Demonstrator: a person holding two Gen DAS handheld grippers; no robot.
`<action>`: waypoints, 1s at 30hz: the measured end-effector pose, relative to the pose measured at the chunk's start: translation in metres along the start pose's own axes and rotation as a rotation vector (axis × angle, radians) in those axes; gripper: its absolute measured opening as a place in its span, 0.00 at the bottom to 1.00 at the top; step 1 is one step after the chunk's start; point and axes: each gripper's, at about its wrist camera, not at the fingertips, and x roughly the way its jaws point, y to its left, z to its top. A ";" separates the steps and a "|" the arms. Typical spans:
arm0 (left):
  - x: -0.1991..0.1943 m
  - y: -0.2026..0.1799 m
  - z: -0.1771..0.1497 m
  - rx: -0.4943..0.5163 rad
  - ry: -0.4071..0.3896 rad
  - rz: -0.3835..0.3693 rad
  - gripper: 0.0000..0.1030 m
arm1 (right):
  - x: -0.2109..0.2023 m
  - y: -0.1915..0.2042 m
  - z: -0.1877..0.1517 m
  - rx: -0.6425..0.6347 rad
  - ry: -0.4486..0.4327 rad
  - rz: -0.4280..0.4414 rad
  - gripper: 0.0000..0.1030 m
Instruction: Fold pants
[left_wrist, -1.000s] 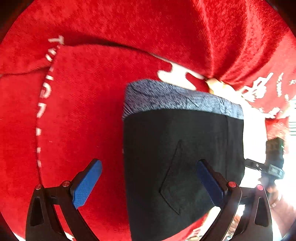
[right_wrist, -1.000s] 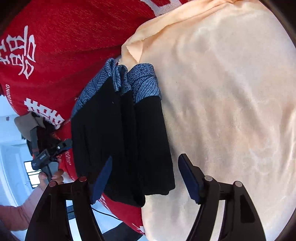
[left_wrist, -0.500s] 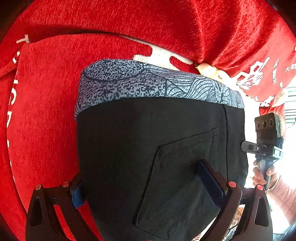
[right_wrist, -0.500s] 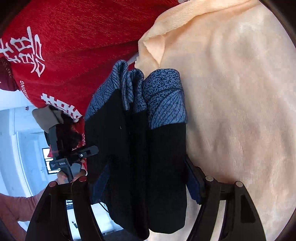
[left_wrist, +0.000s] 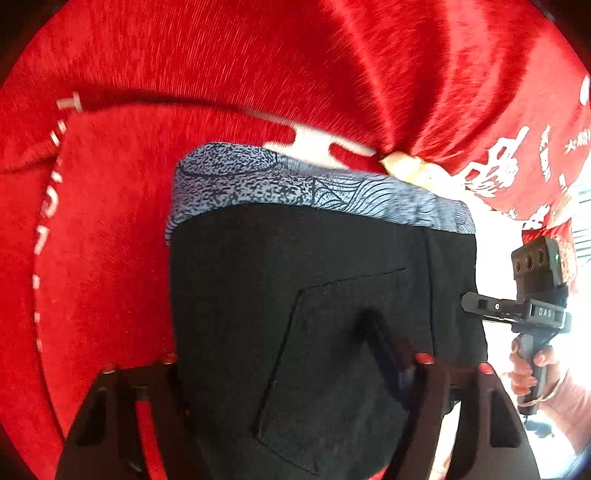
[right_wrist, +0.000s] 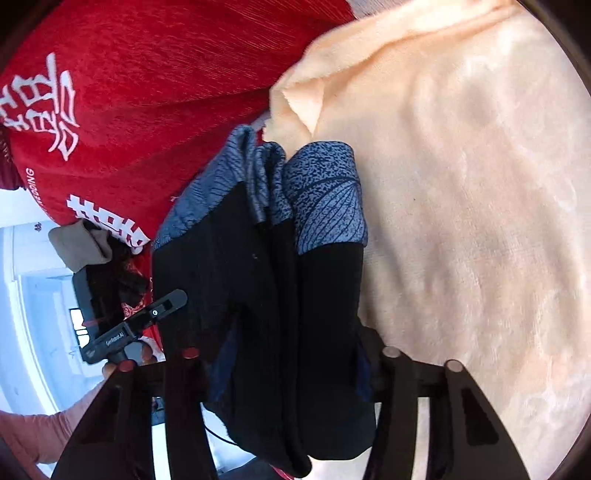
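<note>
**Pants clamped from two sides, waistband at twelve o'clock**

Pants (left_wrist: 314, 314) fill the middle of both wrist views, folded into a thick black bundle whose patterned blue-grey waistband (left_wrist: 314, 188) points to twelve o'clock, away from us. We judge the long axis to run from six to twelve in each view, so any further fold or set-down has to travel along that line.

Our left tool (left_wrist: 291, 373) has its fingers drawn in on the bundle; the near finger presses into the black cloth beside the back pocket (left_wrist: 332, 369), the other is hidden behind the edge at seven o'clock. Our right tool (right_wrist: 288, 365) grips the stacked layers from the side, cloth filling the whole gap between its fingers. Both look equally close to the pants, each closed around the end opposite the waistband.

The left view shows the flat face with the pocket, the red cloth (left_wrist: 103, 240) behind it, and the right tool's handle in a hand (left_wrist: 528, 365) at three o'clock. The right view alone shows the edge-on layers, three stacked waistband folds, and the peach blanket (right_wrist: 461, 221) spreading from one to five o'clock, just beside the bundle.
</note>
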 end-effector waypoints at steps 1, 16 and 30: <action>-0.004 0.000 -0.001 0.002 -0.009 0.002 0.63 | -0.002 0.002 -0.001 0.002 -0.005 0.001 0.49; -0.095 0.014 -0.043 0.025 -0.011 0.014 0.57 | -0.013 0.065 -0.060 0.016 0.014 0.101 0.43; -0.084 0.094 -0.101 0.017 0.022 0.277 0.93 | 0.070 0.095 -0.116 -0.012 0.048 -0.196 0.64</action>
